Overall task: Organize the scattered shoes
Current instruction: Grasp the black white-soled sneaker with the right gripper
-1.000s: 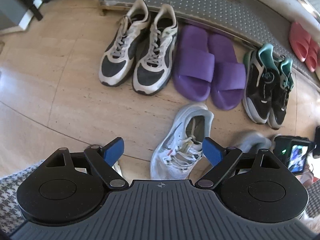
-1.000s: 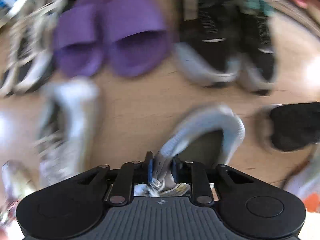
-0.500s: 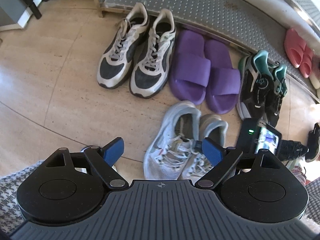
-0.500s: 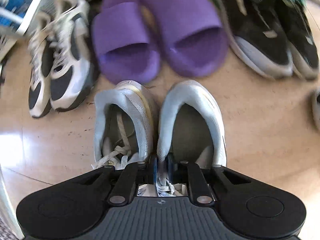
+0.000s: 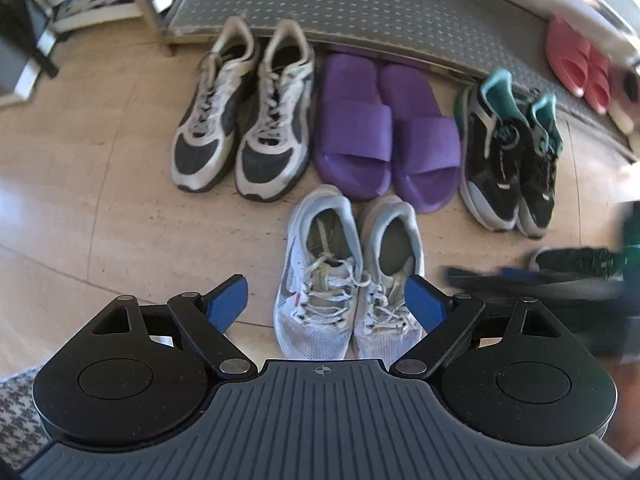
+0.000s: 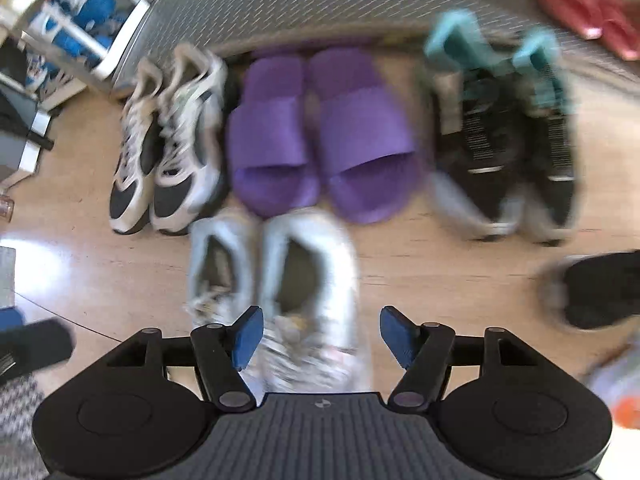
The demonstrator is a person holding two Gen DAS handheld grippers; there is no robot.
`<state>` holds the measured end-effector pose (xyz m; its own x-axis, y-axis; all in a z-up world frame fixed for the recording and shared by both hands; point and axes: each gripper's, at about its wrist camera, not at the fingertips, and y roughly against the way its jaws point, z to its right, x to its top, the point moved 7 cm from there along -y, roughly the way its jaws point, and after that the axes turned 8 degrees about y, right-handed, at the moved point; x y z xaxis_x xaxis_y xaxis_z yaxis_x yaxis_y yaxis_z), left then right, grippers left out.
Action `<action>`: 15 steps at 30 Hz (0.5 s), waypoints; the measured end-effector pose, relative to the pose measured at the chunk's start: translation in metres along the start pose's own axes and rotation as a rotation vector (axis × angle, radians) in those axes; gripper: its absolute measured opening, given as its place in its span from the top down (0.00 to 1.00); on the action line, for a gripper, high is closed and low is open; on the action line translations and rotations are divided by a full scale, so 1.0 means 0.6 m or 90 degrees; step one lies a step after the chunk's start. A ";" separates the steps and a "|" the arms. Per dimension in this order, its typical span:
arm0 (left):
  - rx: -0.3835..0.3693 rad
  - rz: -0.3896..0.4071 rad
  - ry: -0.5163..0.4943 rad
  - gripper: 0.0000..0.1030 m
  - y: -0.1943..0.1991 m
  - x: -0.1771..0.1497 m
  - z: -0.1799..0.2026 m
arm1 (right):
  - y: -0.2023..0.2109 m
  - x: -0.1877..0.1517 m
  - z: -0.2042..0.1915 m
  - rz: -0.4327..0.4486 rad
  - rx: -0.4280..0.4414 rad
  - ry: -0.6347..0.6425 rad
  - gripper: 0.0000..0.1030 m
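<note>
The right pale-grey sneaker [image 6: 312, 292] now sits beside its mate [image 5: 316, 272], at six o'clock from the purple slides [image 5: 384, 136]. The right gripper [image 6: 320, 336], jaws just spread, has let go; the left gripper [image 5: 326, 300] hovers spread. This pair looks done.

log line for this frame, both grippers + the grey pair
left gripper: open, empty | right gripper: just opened, empty | light grey sneakers: paired on floor

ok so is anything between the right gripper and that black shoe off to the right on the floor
Nothing visible. The right gripper is open and empty above the light grey sneakers; its jaws have just been opening. Between it and the lone black shoe lies only bare floor. The black and teal pair sits farther back.
</note>
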<state>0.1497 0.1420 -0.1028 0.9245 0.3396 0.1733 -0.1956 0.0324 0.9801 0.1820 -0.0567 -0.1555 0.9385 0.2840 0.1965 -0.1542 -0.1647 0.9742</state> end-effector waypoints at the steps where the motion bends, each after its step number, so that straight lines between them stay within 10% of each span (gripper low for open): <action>1: -0.001 -0.001 -0.011 0.13 -0.004 -0.004 0.007 | 0.035 -0.001 0.035 0.005 -0.011 -0.014 0.31; 8: -0.024 -0.027 -0.106 0.13 -0.029 -0.052 0.077 | 0.209 0.003 0.222 0.094 -0.075 -0.044 0.14; 15: -0.014 -0.059 -0.263 0.13 -0.049 -0.122 0.178 | 0.228 -0.016 0.397 0.117 -0.099 -0.195 0.12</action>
<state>0.1227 0.0160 -0.1341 0.9911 -0.0717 0.1125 -0.1077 0.0675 0.9919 0.2253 -0.3069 -0.0504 0.9362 -0.0364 0.3495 -0.3507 -0.0341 0.9359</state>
